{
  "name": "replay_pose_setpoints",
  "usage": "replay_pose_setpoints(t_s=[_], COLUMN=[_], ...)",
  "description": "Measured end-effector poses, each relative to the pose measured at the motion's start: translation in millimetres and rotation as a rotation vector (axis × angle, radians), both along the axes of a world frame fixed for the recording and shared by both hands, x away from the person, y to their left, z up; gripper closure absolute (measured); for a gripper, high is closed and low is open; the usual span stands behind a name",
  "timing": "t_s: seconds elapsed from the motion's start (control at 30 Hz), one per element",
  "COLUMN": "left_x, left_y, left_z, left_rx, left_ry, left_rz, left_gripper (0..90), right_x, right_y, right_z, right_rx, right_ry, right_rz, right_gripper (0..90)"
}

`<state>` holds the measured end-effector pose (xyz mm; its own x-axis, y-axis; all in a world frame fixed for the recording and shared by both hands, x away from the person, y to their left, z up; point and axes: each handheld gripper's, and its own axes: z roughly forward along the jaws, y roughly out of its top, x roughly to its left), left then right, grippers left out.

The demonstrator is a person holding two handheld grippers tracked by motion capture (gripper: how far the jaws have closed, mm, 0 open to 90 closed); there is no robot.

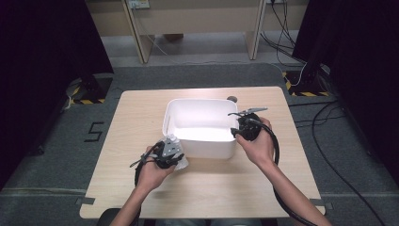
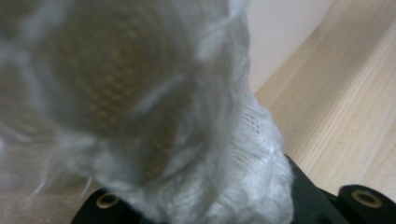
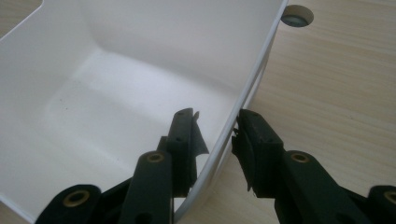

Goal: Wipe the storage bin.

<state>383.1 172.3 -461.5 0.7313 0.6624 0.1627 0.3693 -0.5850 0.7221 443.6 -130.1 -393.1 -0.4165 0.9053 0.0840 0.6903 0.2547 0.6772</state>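
- High view: table [image 1: 141,117] of pale wood fills the middle of the frame, with a white bin [image 1: 200,127] at its centre. My left gripper [image 1: 175,154] sits just below the bin's lower-left corner, clamped on a white knitted cloth [image 1: 181,162]. My right gripper [image 1: 237,132] is at the bin's right wall.
- Open room lies at the lower and left parts of the table; the bin's near wall stands close above the cloth (a snag point, I judge, if I carry it in too low).
- Left gripper view: the cloth bunches over the black jaws, which are closed tight on it; bare wood shows at the right of the frame. A loose fold could drag on the rim and pull free.
- Right gripper view: the jaws straddle the bin's thin wall, one inside, one outside; I cannot tell whether the pads press on it. If they don't, the bin may slide when the cloth lands.
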Motion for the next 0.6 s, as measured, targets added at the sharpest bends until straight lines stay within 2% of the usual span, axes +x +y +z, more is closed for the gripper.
replay_pose_setpoints(t_s=[0.27,0.47,0.6], left_x=[2.3,2.8,1.1], left_y=[-0.6,-0.3,-1.0], left_z=[-10.1,-7.3,0.6], left_rx=[-0.002,0.000,-0.009], left_ry=[0.020,0.017,0.003], left_rz=[0.005,0.003,0.001], left_gripper=[80.7,80.7,80.7], right_x=[-0.1,-0.2,0.3], right_y=[0.1,0.2,0.0], right_z=[-0.1,-0.1,-0.2], right_rx=[0.002,0.003,0.003], right_ry=[-0.001,0.000,-0.001], right_rz=[0.000,0.002,0.003], right_gripper=[67.5,67.1,67.0])
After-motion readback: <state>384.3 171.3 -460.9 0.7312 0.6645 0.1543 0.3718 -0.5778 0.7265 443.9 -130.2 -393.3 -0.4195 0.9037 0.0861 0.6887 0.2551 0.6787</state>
